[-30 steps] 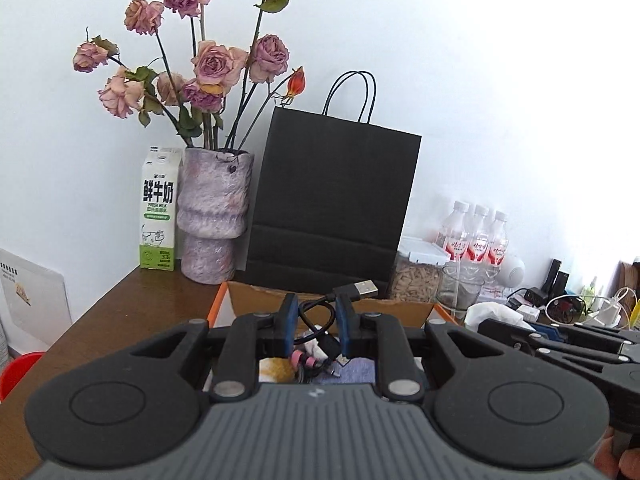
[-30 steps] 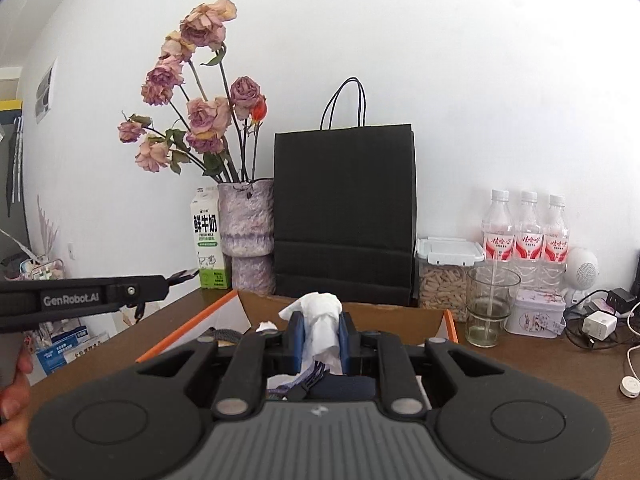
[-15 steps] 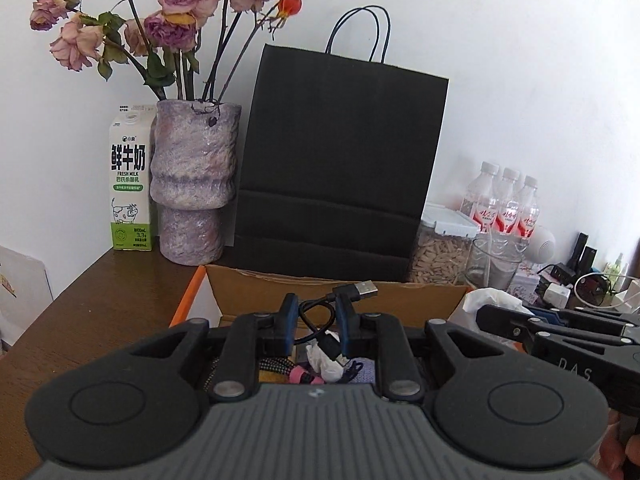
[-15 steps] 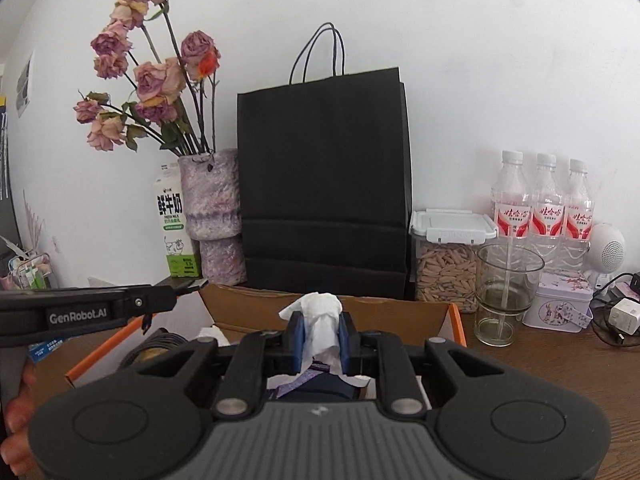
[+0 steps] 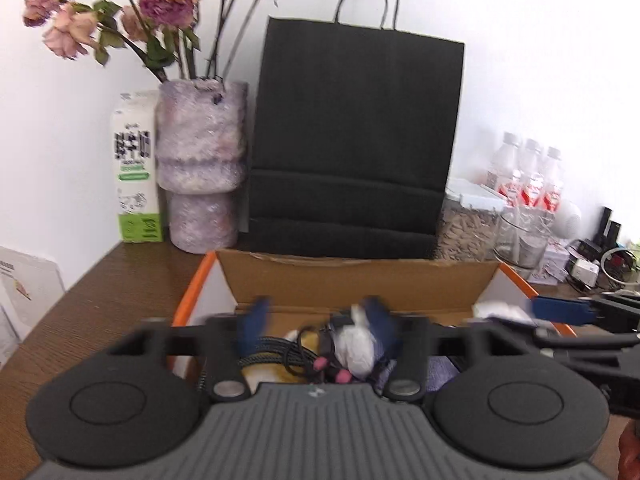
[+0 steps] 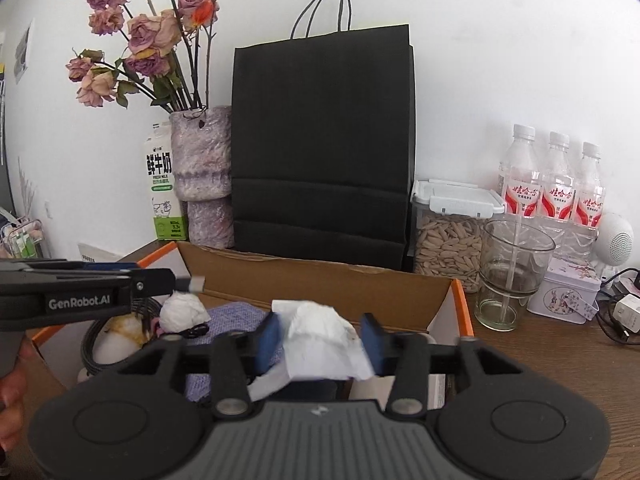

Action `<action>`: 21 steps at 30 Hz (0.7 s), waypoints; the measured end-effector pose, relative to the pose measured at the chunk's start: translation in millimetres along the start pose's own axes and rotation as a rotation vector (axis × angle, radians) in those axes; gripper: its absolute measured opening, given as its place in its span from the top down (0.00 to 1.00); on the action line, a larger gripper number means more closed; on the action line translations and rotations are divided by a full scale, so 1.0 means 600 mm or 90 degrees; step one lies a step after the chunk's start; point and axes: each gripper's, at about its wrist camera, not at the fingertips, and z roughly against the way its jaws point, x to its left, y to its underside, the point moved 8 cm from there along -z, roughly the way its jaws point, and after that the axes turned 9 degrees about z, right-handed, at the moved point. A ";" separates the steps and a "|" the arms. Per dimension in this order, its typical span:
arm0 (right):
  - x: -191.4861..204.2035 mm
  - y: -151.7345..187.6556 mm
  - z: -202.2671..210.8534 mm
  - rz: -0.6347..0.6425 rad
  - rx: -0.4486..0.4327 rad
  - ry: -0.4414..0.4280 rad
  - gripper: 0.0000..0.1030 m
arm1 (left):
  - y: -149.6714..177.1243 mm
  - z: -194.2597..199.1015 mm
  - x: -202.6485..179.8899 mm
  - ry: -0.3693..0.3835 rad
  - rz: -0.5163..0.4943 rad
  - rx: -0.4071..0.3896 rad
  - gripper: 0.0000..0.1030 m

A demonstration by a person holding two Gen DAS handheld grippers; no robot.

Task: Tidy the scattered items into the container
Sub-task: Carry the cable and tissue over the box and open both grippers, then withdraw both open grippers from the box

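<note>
Now both tools hang over the cardboard box (image 6: 320, 280). The right tool (image 6: 320, 340) is spread wide, and the white tissue (image 6: 320, 336) sits loose between its fingers, right above the box. The left tool (image 5: 316, 316) is wide too, holding nothing; the black cable (image 5: 280, 350) lies in the box below. Behind the box stands a black bag (image 6: 324, 140).
</note>
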 end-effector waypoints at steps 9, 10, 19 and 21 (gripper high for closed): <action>-0.001 -0.017 0.027 -0.008 -0.012 0.024 0.00 | -0.025 0.031 -0.003 -0.022 -0.003 -0.066 0.00; -0.001 -0.019 0.030 -0.008 -0.014 0.024 0.00 | -0.025 0.031 -0.004 -0.022 -0.004 -0.065 0.00; 0.005 -0.023 0.039 -0.003 -0.013 0.021 0.00 | -0.026 0.046 -0.005 -0.016 0.000 -0.072 0.00; 0.008 -0.023 0.045 0.001 -0.015 0.021 0.00 | -0.027 0.052 -0.005 -0.014 0.001 -0.074 0.00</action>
